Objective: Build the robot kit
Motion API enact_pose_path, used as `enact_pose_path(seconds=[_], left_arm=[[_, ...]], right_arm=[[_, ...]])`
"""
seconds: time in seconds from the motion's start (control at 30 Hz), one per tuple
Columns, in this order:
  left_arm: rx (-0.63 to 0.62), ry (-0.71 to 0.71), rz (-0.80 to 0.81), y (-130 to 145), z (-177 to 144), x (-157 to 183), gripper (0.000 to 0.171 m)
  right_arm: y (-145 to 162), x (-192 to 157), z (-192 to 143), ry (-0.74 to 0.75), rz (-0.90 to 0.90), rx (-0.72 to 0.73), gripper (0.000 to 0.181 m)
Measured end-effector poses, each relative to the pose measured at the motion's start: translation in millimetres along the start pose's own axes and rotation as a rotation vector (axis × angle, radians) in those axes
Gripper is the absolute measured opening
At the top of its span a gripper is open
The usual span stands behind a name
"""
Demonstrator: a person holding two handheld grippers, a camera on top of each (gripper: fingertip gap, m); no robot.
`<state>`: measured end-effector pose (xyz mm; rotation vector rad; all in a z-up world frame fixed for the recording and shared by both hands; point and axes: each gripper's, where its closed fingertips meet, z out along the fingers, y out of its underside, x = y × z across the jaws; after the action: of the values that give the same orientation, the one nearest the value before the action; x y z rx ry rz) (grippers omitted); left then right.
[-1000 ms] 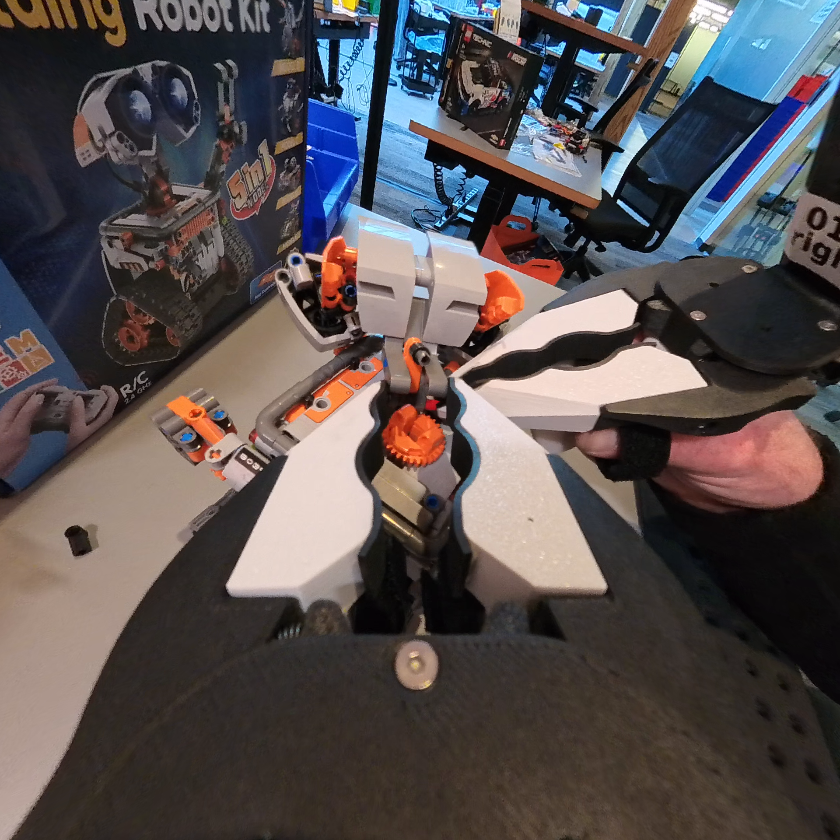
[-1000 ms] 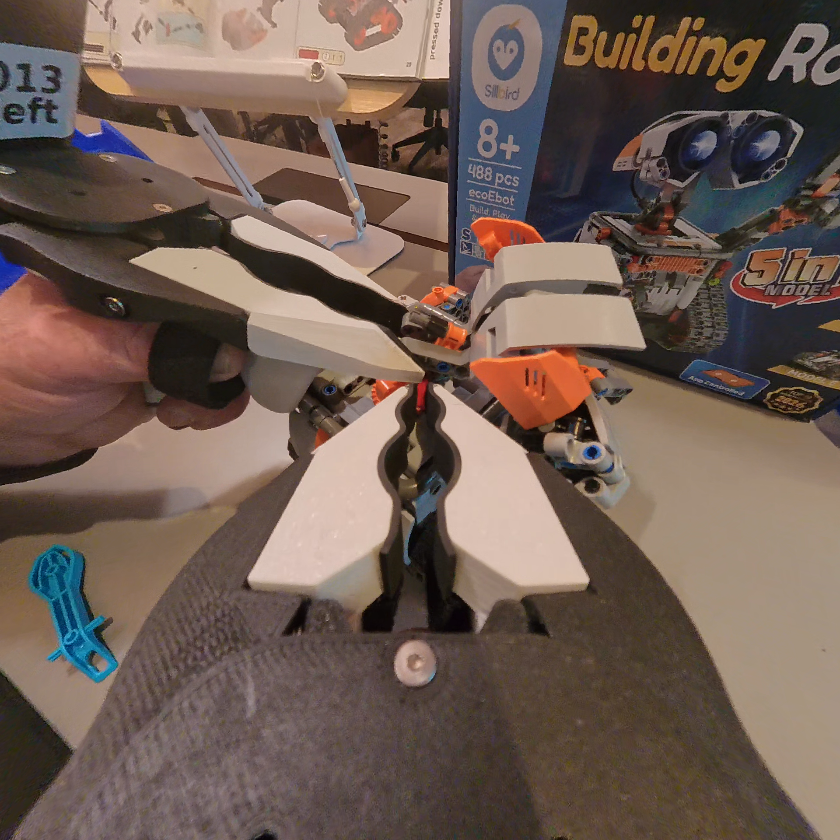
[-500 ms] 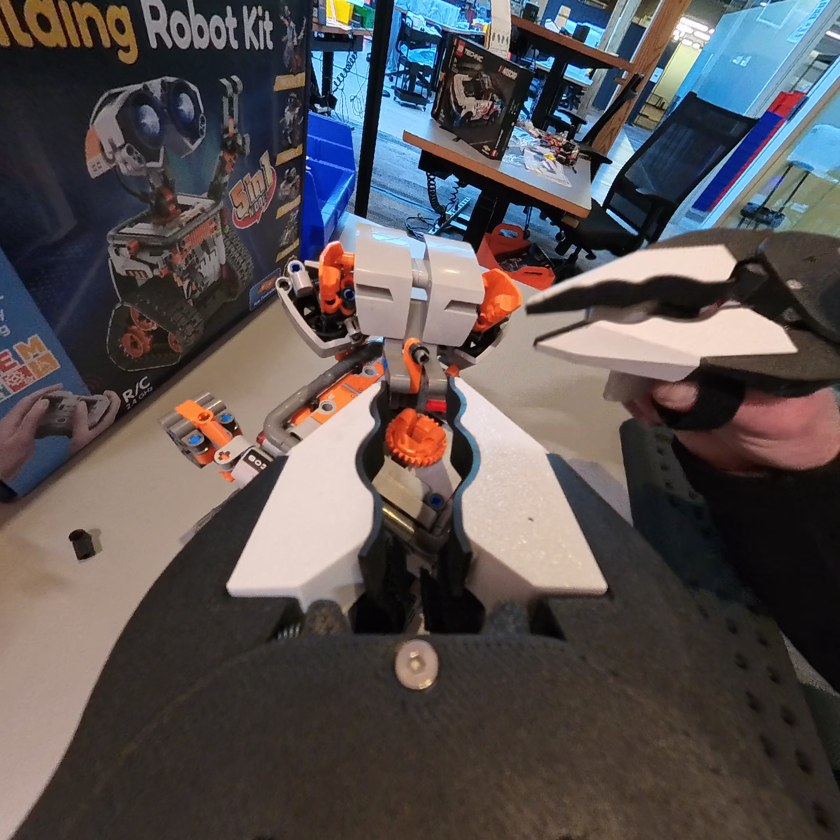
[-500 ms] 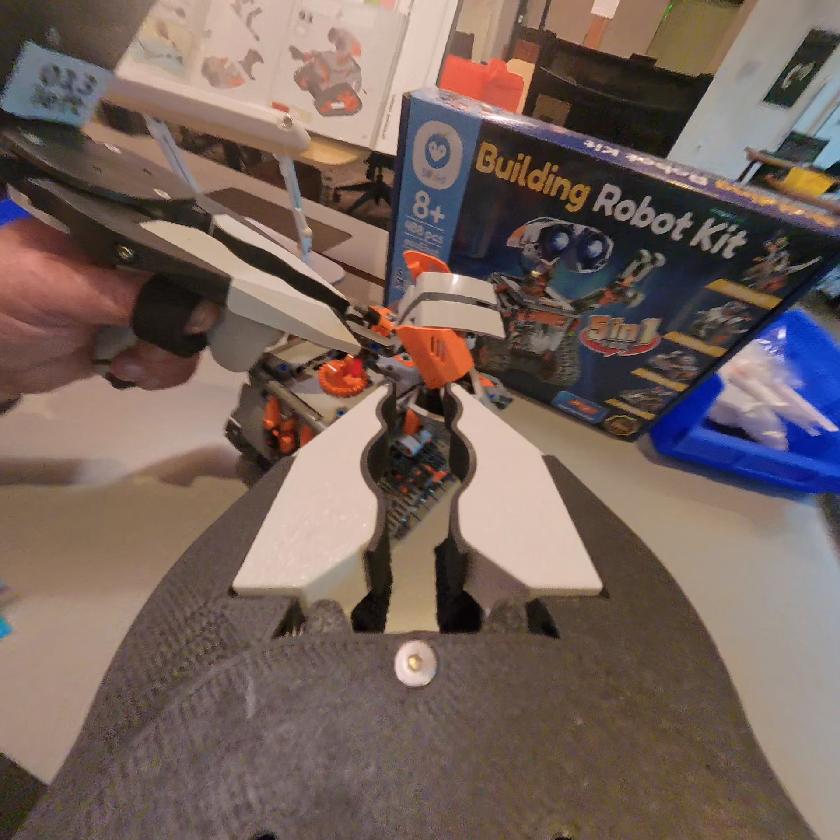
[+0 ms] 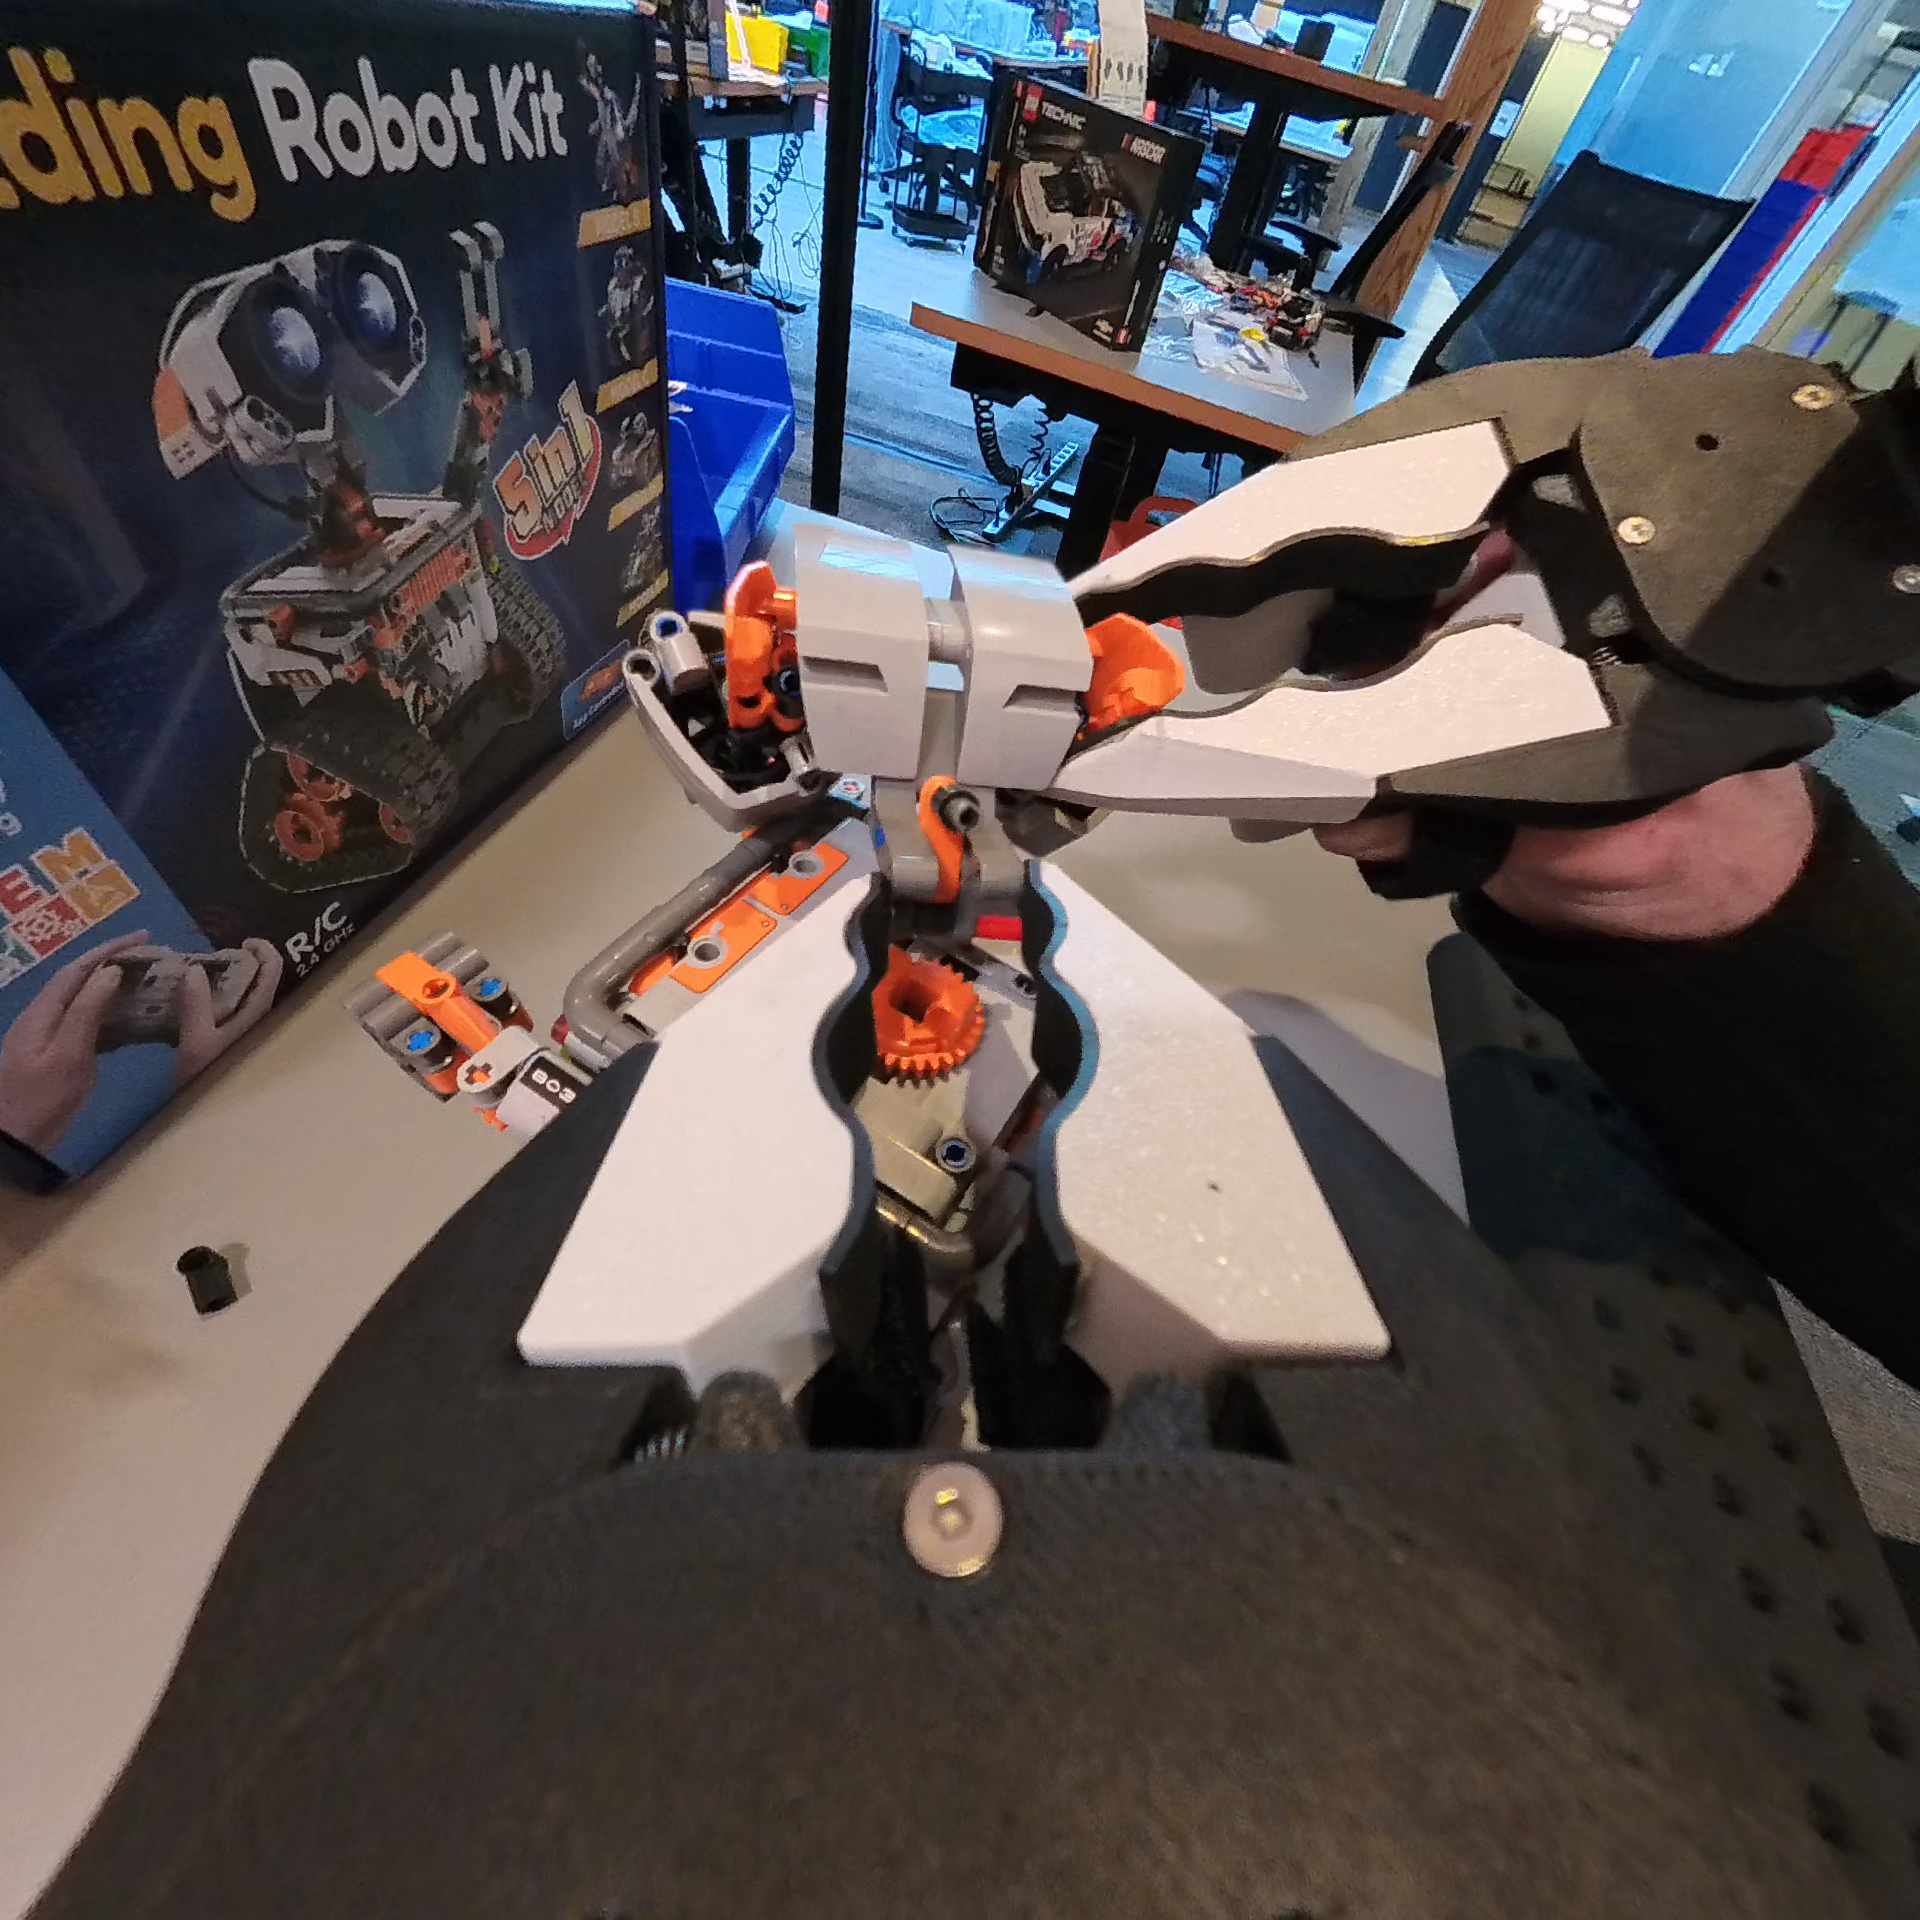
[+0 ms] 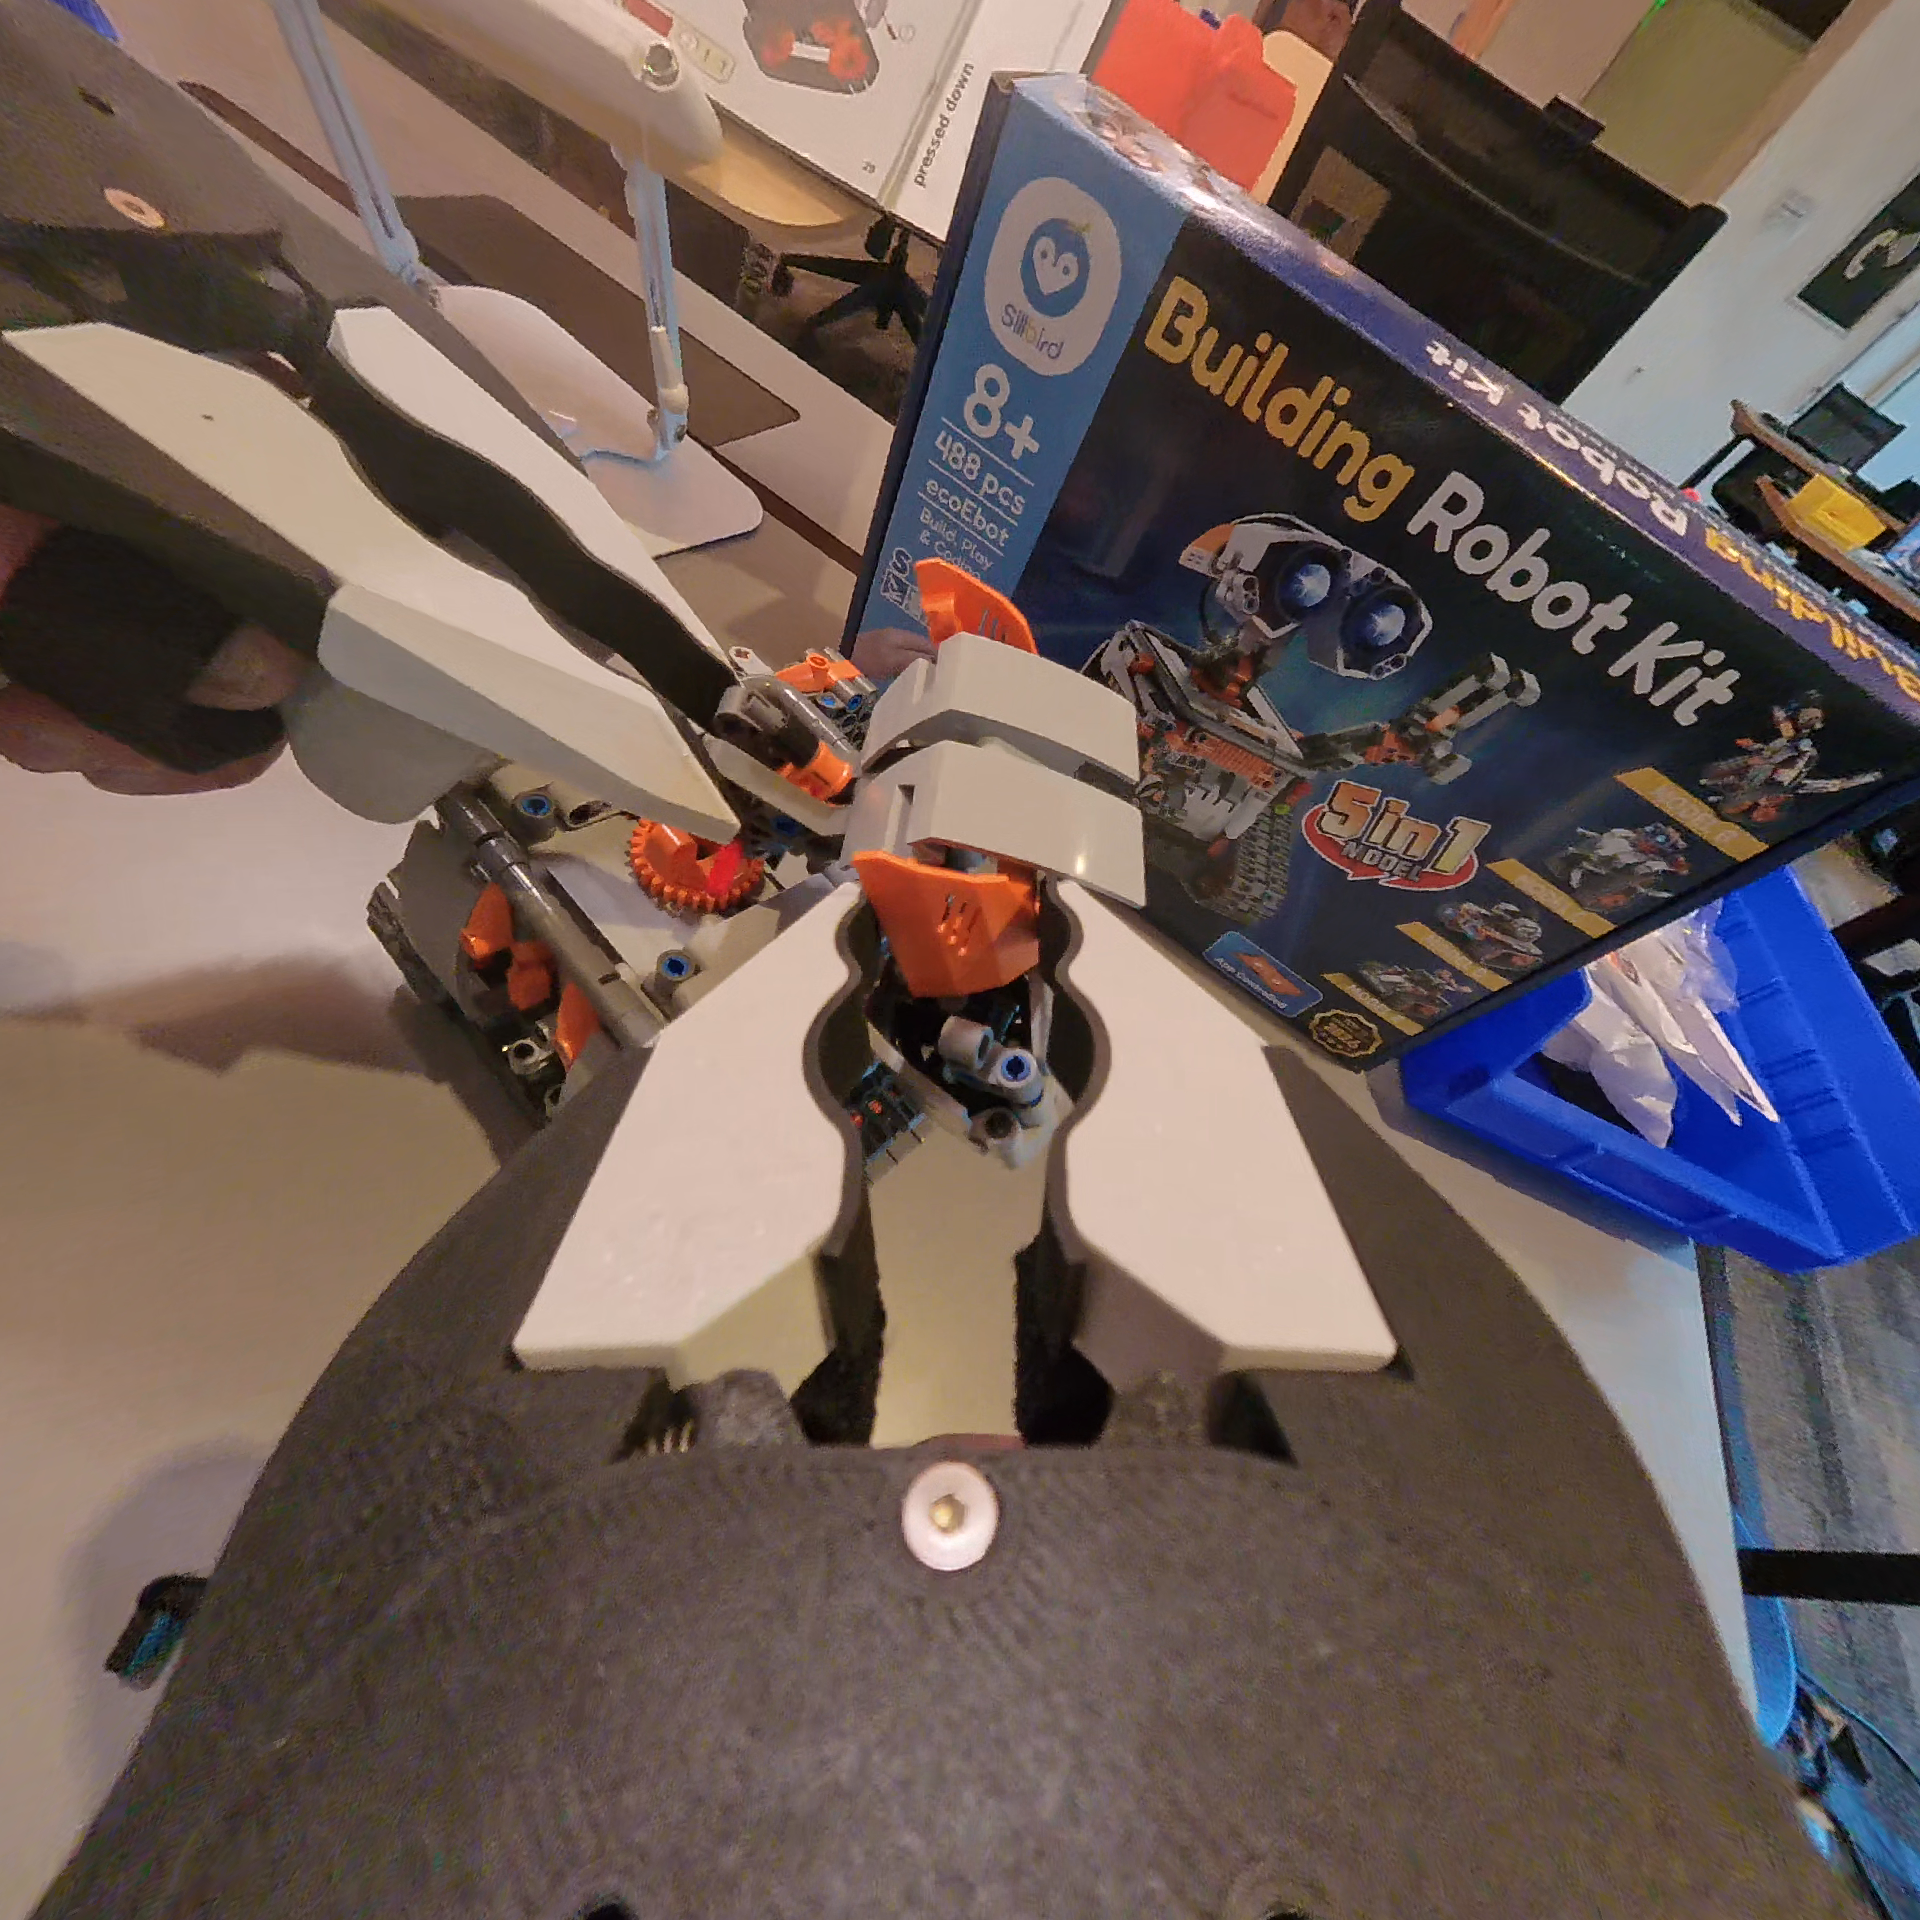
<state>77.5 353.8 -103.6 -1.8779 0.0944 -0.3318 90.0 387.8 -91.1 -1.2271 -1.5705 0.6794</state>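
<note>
The kit box (image 5: 312, 520) stands behind the toy robot (image 5: 831, 904) on the table (image 5: 156, 1351). The left gripper (image 5: 951, 894) pinches its upright neck. The right gripper (image 6: 951, 914), jaws part open, straddles the head's (image 6: 997, 769) orange side panel (image 6: 945, 920); whether it grips is unclear.

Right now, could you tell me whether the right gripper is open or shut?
Open: the right gripper has a clear gap between its fingers, which straddle the model's orange panel.

The left gripper (image 5: 951, 883) points forward, its fingers nearly closed, tips a narrow gap apart. The right gripper (image 5: 1070, 691) enters from its right, level, fingers parted. A hand (image 5: 1621, 862) grips the right gripper's underside, behind the fingers.
</note>
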Motion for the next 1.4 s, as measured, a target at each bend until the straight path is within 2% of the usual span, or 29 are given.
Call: enact_pose_path(seconds=[0.2,0.27,0.37,0.47,0.6,0.73,0.87,1.0,1.37,1.4], left_arm=[[-0.002,0.034,0.055,-3,-6,6,0.024],[-0.016,0.047,0.093,-4,-13,9,0.039],[-0.045,0.022,0.143,-8,-24,8,0.051],[-0.107,0.019,0.179,-3,-29,8,0.053],[-0.158,-0.041,0.237,13,-24,3,0.057],[-0.128,-0.103,0.284,15,-10,5,0.064],[-0.130,-0.178,0.326,15,2,2,0.058],[-0.105,-0.201,0.325,11,7,1,0.041],[-0.068,-0.218,0.323,8,10,-1,0.032],[-0.067,-0.230,0.327,8,10,-3,0.022]], right_arm=[[-4,3,-1,-0.036,0.001,0.042,0.026],[-5,3,-1,-0.038,-0.017,0.053,0.026],[-5,3,-1,-0.058,-0.033,0.059,0.025],[-7,1,0,-0.082,-0.076,0.073,0.025],[-9,0,3,-0.074,-0.133,0.080,0.025],[-11,1,4,-0.060,-0.149,0.084,0.025],[-12,4,4,-0.033,-0.114,0.096,0.024],[-12,5,3,-0.007,-0.102,0.106,0.024],[-13,6,1,0.035,-0.092,0.134,0.024],[-13,6,0,0.035,-0.091,0.139,0.024]])
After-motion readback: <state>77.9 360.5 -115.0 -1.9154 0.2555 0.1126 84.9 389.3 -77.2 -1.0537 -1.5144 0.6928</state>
